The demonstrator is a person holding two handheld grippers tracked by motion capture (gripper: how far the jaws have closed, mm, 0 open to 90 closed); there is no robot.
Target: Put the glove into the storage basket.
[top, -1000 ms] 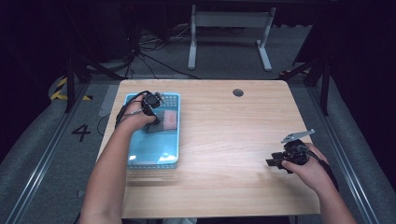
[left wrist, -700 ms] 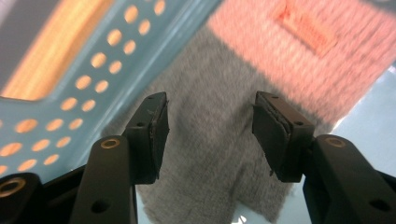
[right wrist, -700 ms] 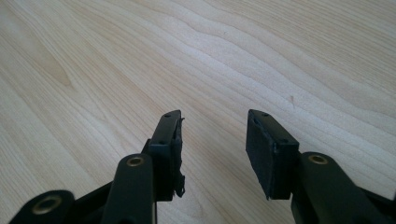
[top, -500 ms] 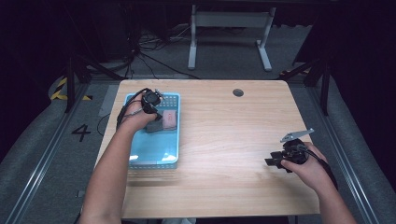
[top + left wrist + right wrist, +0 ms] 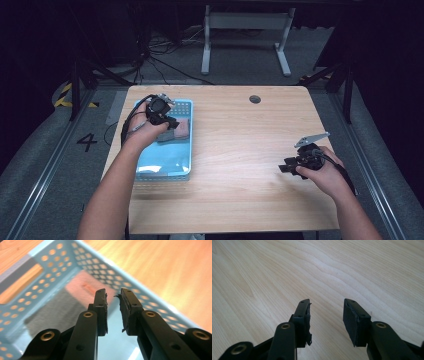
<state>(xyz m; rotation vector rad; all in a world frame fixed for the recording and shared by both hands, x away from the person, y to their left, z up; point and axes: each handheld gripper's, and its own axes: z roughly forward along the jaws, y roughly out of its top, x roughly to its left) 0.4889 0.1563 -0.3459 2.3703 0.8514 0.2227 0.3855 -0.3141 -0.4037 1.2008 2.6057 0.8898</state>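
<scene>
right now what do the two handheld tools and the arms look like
Both are black. The left tool has brass rivets, frayed pads and a trailing black cable. The right tool carries a grey three-cornered plate on top. Both forearms are bare, no sleeves showing.

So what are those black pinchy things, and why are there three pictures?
A person sits at a wooden table and holds a pinching tool, called a gripper, in each hand. One picture comes from a camera up high. The other two come from small cameras riding on the tools, so you look along their black jaws.

The left gripper hangs over a light blue basket full of little holes. Inside lie a pink pad and a grey pad. Its jaws have just been closing, with only a narrow gap left, and nothing is between them.

The right gripper waits over bare wood, jaws open and holding nothing.
</scene>
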